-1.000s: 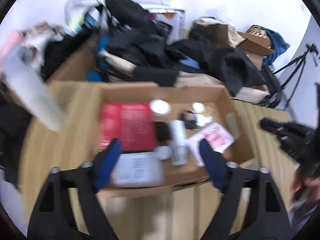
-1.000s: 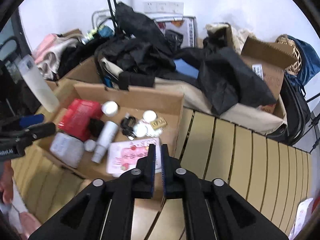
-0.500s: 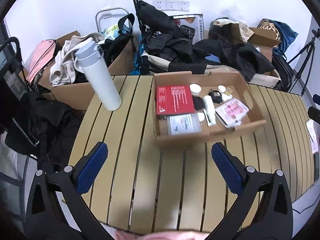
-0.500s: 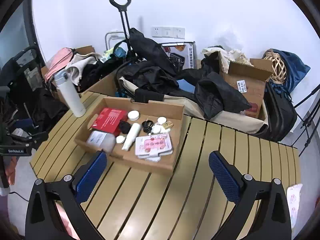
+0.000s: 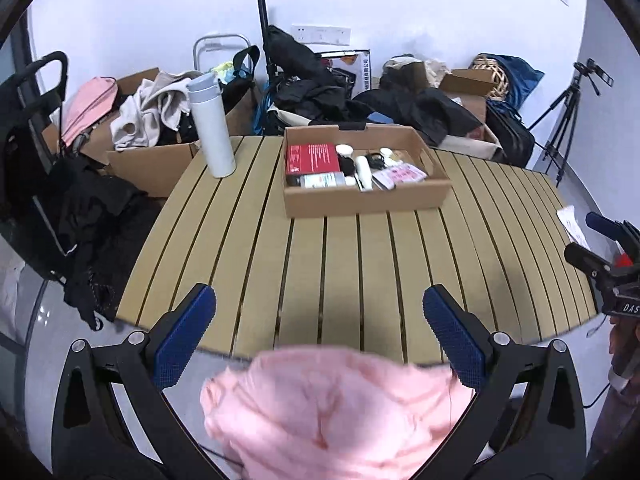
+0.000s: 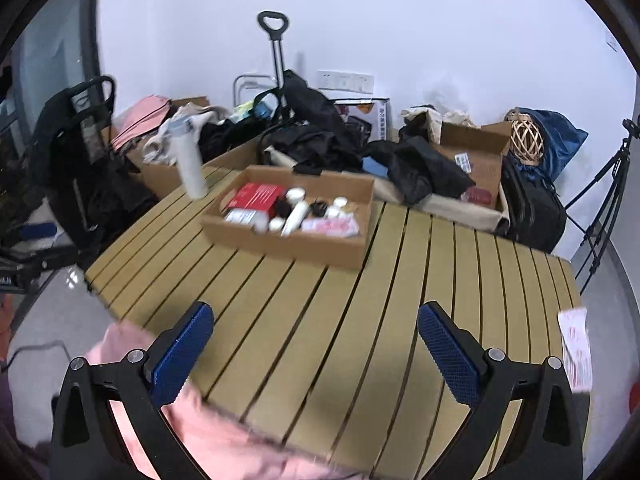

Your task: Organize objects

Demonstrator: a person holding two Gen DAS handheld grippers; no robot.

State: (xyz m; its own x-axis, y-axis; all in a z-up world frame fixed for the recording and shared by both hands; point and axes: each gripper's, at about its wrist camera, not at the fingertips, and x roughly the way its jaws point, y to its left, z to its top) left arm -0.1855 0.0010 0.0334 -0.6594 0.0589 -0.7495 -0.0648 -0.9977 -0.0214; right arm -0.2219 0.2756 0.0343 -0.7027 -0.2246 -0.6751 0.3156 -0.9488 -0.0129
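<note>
Both grippers have drawn back from the shallow brown cardboard box (image 5: 366,200) since half a second ago, so it now sits smaller and farther off on the tan slatted wooden table (image 5: 340,264), and pink fabric (image 5: 336,412) fills the near edge of each view. The left gripper (image 5: 319,332) has its blue-padded jaws spread wide with nothing between them; the right gripper (image 6: 314,350) is likewise wide apart and empty. Inside the box lie a flat red carton (image 5: 312,158), a white tube (image 5: 363,168), a pink-printed packet (image 5: 400,174) and small round white lids, all well apart from either gripper. A tall white cylindrical flask (image 5: 211,130) stands upright on the table's far left corner, near the box but not touching it. Behind the table lie piled black clothing (image 5: 320,96) and open cardboard cartons; a black tripod (image 5: 568,116) stands at the right
</note>
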